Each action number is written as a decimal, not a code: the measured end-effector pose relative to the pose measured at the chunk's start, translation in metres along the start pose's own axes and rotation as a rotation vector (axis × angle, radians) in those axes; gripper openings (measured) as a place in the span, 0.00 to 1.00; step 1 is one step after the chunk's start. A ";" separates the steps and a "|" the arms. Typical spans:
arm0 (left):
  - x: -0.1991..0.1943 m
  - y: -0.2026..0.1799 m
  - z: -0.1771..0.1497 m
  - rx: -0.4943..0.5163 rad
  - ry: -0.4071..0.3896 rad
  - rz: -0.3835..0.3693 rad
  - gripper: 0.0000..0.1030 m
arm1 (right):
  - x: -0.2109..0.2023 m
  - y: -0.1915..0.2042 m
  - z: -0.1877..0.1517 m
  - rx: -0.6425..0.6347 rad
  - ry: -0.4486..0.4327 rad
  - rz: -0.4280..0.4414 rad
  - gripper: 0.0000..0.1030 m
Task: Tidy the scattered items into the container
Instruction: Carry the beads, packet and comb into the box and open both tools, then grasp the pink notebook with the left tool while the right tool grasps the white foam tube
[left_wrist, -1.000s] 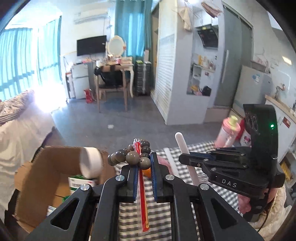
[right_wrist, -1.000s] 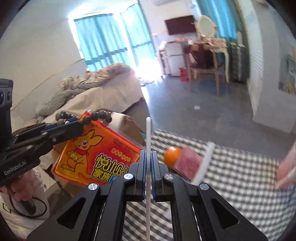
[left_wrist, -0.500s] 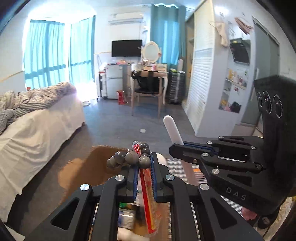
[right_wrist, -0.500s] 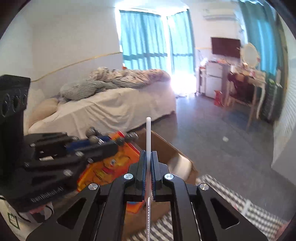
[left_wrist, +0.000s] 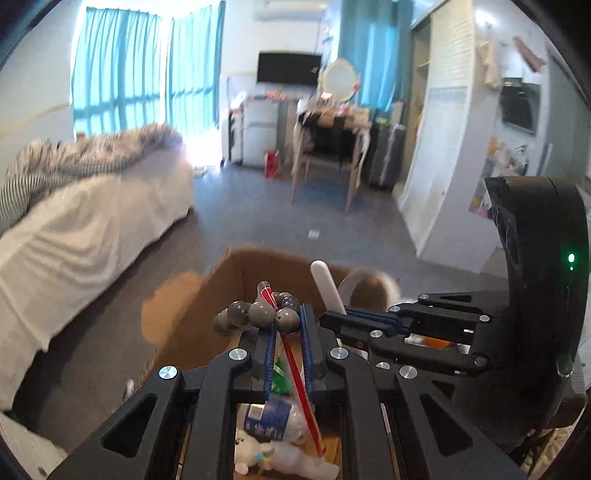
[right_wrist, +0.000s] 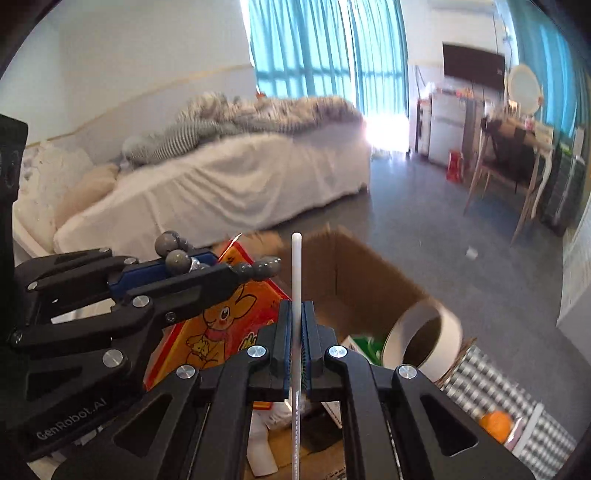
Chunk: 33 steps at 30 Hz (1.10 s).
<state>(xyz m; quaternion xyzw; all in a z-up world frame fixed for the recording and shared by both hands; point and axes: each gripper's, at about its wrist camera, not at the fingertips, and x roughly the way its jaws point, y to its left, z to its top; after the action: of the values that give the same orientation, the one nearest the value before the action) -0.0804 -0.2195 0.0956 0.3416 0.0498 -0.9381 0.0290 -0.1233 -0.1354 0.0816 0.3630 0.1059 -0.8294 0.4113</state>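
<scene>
Both claws are over the cardboard box. The left claw pinches a snack packet and bead bracelet; the right claw pinches a white stick. Next, each should open and drop them in

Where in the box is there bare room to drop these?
Bare floor lies by the far wall of the box, between the orange snack packet and the tape roll. Crowded nearer: plush toy, blue-labelled pack, green carton.
</scene>
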 end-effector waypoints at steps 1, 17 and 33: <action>0.009 0.002 -0.004 -0.005 0.019 0.016 0.11 | 0.005 -0.002 -0.004 0.002 0.017 -0.002 0.04; -0.011 0.020 -0.007 -0.069 -0.109 0.179 1.00 | -0.026 -0.050 -0.011 0.191 -0.037 -0.150 0.75; 0.004 -0.094 -0.021 0.070 -0.070 0.048 1.00 | -0.125 -0.132 -0.064 0.332 -0.145 -0.429 0.84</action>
<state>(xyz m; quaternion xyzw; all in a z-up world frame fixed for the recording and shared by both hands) -0.0784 -0.1235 0.0843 0.3104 0.0075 -0.9497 0.0411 -0.1411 0.0551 0.1059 0.3345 0.0134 -0.9272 0.1679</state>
